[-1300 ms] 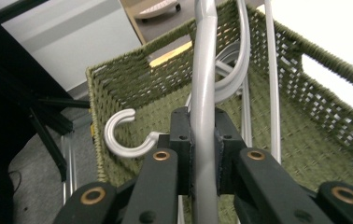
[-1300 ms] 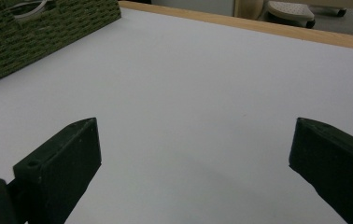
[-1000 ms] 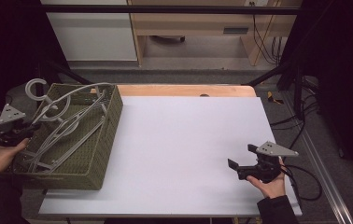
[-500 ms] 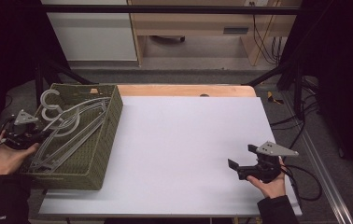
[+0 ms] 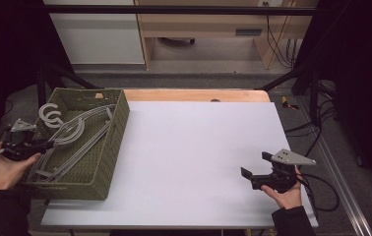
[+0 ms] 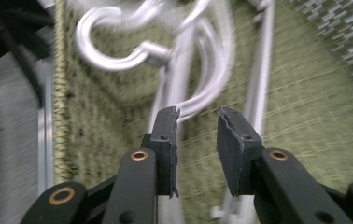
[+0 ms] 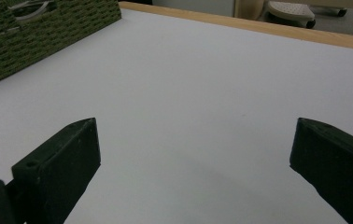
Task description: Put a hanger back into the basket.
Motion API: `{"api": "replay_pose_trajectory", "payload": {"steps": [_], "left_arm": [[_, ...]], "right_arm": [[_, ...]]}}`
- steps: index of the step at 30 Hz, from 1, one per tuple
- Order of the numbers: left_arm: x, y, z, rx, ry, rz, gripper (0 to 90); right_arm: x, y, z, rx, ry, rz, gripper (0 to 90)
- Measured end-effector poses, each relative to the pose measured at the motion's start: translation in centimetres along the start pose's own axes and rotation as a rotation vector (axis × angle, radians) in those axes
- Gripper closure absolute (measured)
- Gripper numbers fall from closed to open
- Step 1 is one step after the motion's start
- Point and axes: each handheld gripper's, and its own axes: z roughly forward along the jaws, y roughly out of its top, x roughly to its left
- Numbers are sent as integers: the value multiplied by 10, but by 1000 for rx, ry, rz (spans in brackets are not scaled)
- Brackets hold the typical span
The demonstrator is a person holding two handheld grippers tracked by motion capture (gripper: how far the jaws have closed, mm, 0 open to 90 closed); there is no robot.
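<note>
A: Opening now, the left gripper (image 5: 39,145): its jaws have just been parting at the near-left rim of the green basket (image 5: 106,162). Earlier it held the grey hangers (image 5: 71,135) raised over that rim; now the bundle has dropped and lies inside the basket, hooks toward the far-left corner.

B: Anything still pinched?

A: No. In the left gripper view the pads (image 6: 165,135) stand a narrow gap apart with basket weave (image 6: 314,107) showing between them. A blurred hanger bar (image 6: 177,70) runs just beyond the tips; I can't tell if it touches.

B: Right side?

A: Right gripper (image 5: 259,172) unmoved since then, jaws wide apart, nothing between them, low over the white table (image 5: 199,147), well apart from the basket.
</note>
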Motion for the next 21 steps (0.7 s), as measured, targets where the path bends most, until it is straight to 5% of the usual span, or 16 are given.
{"api": "replay_pose_trajectory", "payload": {"steps": [5, 14, 21], "left_arm": [[-19, -3, -18, -142, -52, -26, 582], [-77, -9, -32, -371, -254, -44, 306], [-120, -20, -27, -438, -348, -28, 127]], "right_arm": [[0, 0, 1, -2, -5, -1, 21], [1, 0, -1, -30, 5, 6, 20], [1, 0, -4, -46, 6, -1, 19]]}}
